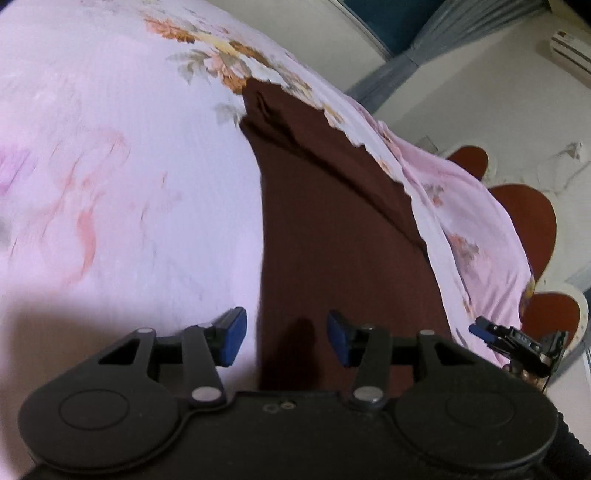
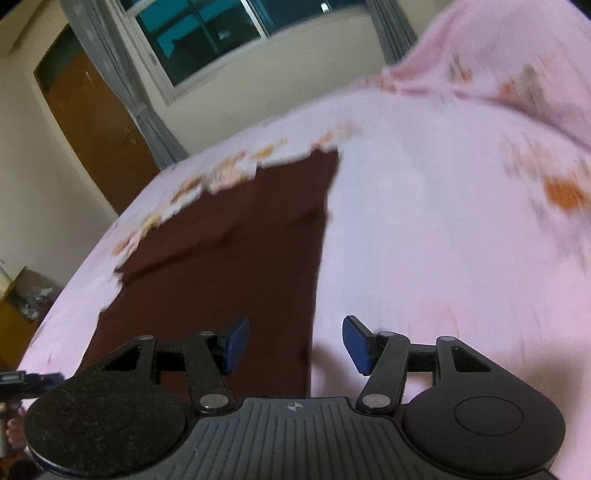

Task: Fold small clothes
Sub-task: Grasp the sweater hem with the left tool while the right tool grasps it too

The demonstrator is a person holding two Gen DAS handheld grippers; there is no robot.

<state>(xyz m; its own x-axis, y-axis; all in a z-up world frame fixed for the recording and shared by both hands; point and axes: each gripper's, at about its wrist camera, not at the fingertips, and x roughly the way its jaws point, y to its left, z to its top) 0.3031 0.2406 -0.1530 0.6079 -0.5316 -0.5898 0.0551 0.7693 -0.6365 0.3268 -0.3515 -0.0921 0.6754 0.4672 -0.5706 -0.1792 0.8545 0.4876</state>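
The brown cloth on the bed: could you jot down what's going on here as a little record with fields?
cloth: brown cloth, lying spread on the bed, a fold across its far end
bed cover: pink flowered sheet
left gripper: jaws apart, nothing between them, above the cloth's near left edge
right gripper: jaws apart, nothing between them, above the cloth's near right edge
background: window, grey curtain, wooden door

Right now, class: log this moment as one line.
left claw: open, empty | right claw: open, empty | dark red cloth: flat on pink floral sheet
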